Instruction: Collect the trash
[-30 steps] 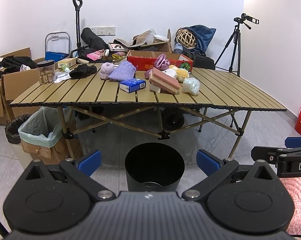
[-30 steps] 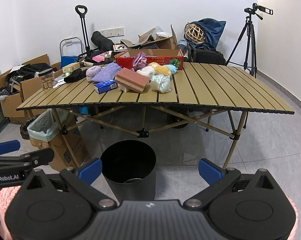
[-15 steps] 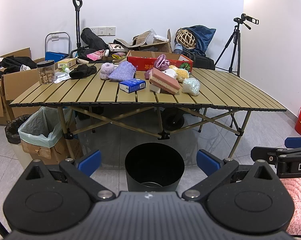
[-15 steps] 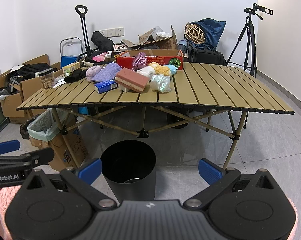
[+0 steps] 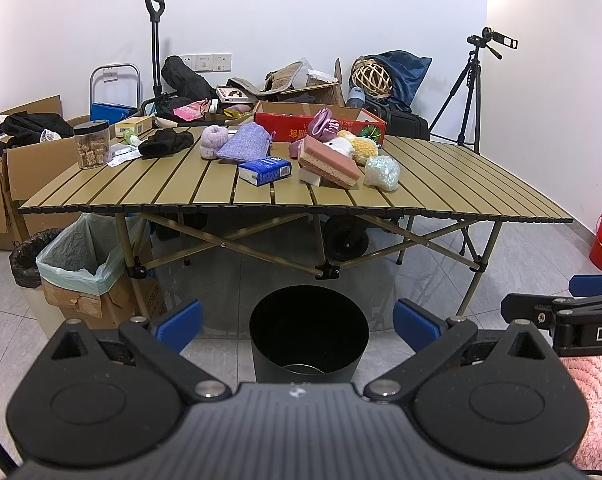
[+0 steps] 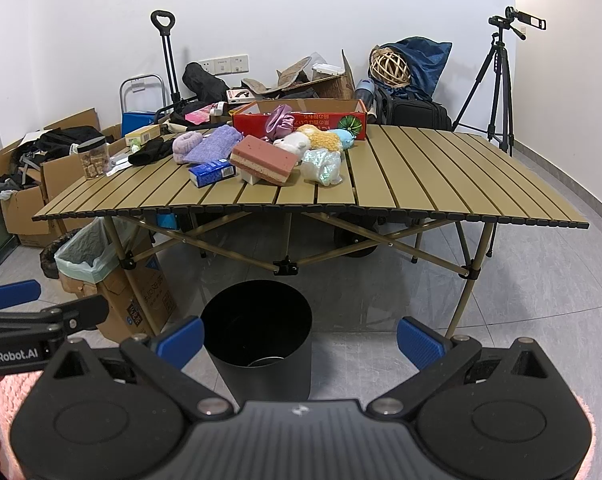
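**Two empty grippers held back from a cluttered table, bin below**

Both grippers are shown at rest, low and well short of the folding table (image 5: 441,184). The left gripper (image 5: 297,322) is seen with its blue pads spread wide and nothing between them; the right gripper (image 6: 299,338) is likewise wide apart and empty. Between the pads of each, on the floor in front of the table's near edge, the black bin (image 5: 309,332) is framed, its mouth open upward; something pale lies at its bottom, too dim to be identified.

The objects to be sorted are gathered at the middle of the tabletop: a blue carton (image 5: 265,171) nearest the front, a pink layered block (image 5: 329,161) just to its right, and a crinkled clear bag (image 5: 381,173) right of that again. Soft goods — a lilac pouch (image 5: 243,146), plush toys (image 6: 313,141), a black cloth (image 5: 165,143) — lie farther back, and a jar (image 5: 92,144) stands near the left edge.

The step in hand is judged to be selection and approach. It is best done by raising one gripper above the table's edge before reaching forward, and by taking a near, isolated piece first; the bag or the carton would seem the likeliest trash. The carton is best pinched across its narrow faces. The jaws should be kept wide until the piece is straddled, so that neighbours are not pushed.
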Available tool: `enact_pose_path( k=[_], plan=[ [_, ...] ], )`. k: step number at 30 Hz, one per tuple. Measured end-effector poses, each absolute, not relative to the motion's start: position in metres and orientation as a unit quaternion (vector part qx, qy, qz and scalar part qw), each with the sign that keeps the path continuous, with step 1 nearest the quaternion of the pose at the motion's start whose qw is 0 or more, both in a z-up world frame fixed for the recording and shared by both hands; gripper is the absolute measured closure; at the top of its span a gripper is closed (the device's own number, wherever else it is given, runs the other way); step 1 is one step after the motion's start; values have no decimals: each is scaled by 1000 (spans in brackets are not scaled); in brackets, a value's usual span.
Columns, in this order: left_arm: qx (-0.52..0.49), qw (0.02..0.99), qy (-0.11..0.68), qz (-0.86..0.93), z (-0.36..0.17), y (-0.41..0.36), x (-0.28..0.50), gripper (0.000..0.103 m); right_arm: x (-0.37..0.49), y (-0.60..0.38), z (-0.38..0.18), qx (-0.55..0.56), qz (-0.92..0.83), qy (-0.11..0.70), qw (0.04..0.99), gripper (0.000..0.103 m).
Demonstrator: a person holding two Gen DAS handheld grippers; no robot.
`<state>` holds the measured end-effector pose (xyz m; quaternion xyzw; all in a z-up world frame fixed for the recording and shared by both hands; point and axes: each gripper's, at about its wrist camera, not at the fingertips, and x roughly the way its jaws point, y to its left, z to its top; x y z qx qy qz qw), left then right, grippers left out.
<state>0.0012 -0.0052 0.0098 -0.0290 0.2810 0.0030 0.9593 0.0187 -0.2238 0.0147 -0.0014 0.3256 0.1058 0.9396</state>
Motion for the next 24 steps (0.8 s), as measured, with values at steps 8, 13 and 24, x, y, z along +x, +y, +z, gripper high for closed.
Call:
enact_pose_path(
  k=[8,13,24],
  plan=[
    [-29,959,281,3,10,-6,1,0,19,-224,15,-1,106,325,940,0],
    [-29,960,280,4,10,-5,1,0,18,-224,14,-2,106,325,940,0],
    [-21,964,264,12,13,-4,4,0,21,-223,16,-18,111,309,945,0]
  ],
)
